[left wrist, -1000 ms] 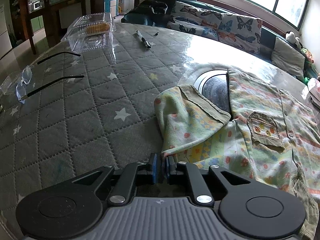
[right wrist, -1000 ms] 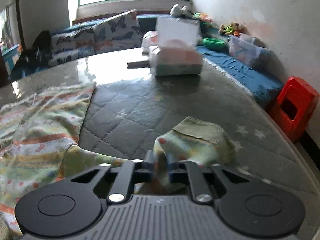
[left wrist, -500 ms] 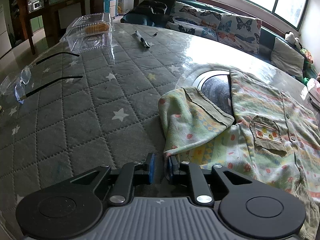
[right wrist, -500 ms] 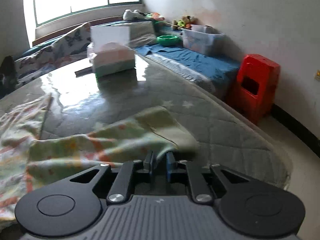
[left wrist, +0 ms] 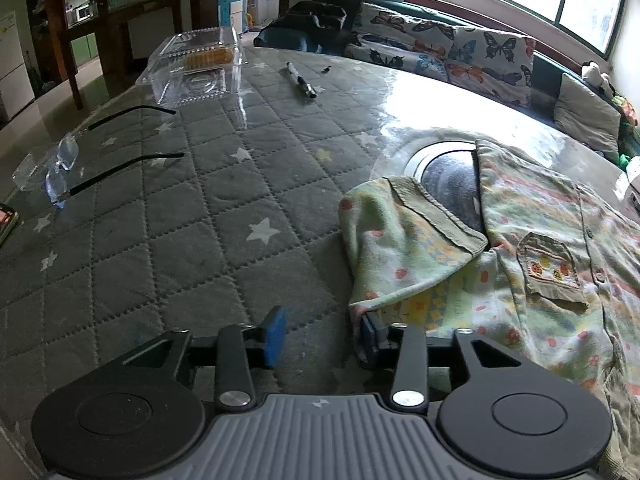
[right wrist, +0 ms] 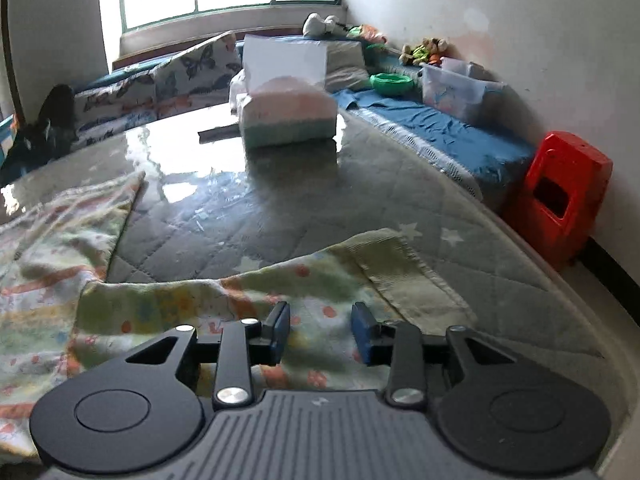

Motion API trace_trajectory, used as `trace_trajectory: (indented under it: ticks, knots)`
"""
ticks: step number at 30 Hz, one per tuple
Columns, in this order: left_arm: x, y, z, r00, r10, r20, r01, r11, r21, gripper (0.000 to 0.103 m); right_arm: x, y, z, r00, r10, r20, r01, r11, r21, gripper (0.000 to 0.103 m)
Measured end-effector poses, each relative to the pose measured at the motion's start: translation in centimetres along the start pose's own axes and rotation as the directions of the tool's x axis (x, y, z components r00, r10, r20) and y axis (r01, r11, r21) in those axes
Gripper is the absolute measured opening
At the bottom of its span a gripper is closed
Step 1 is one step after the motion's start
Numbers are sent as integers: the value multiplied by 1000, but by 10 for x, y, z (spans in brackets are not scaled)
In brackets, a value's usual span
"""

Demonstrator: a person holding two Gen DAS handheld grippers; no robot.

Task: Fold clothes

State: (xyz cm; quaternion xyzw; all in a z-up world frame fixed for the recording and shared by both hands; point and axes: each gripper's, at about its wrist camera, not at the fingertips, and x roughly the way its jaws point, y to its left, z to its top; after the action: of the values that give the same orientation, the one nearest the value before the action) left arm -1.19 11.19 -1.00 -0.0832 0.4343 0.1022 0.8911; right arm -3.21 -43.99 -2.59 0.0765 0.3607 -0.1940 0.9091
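A pale green patterned shirt lies spread on the quilted table, its left sleeve folded inward over the body. My left gripper sits at the sleeve's near fold with its jaws opening; the cloth edge lies against the right pad, and bare quilt shows between the pads. In the right wrist view the shirt's other sleeve lies flat with its ribbed cuff toward the right. My right gripper hovers over that sleeve, jaws opening, pads apart above the cloth and gripping nothing.
On the grey star-quilted table lie glasses, a clear plastic box and a pen. A tissue pack stands further back. A red stool is beyond the table's right edge. A butterfly-print sofa lines the window.
Both grippers went from shut on the sleeves to open, letting the cloth go. The right sleeve was pulled out and now lies flat; the right view swung right, then back.
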Motion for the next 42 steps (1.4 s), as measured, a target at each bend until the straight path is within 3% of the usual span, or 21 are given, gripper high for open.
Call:
trace_trajectory:
  ticks: [13,19,22,25,29,33,38,42]
  knots:
    - [-22,-23,6,995,-1,99,-12,991,130,57,17,7,8,1000,10,4,-10,1000,-6,54]
    - [-10,-61,8,992,-54,113,19,957,288,56,18,9,8,1000,10,6,-10,1000,-3,62]
    - [4,-77,9,993,-66,94,30,938,345,39,18,9,8,1000,10,6,-10,1000,-1,64]
    - [14,-84,8,994,-75,84,37,923,383,33,19,10,9,1000,12,5,-12,1000,0,66]
    - [24,-86,6,994,-65,89,22,906,422,10,20,13,8,1000,7,7,-7,1000,2,68]
    - [20,-67,13,991,-57,118,14,942,335,5,20,13,8,1000,6,5,-6,1000,1,69]
    - [3,-21,25,982,28,185,-52,991,121,3,21,14,9,1000,4,3,-4,1000,-1,71]
    - [-2,23,23,976,133,171,-124,990,-66,3,22,15,9,1000,2,4,-2,1000,-2,73]
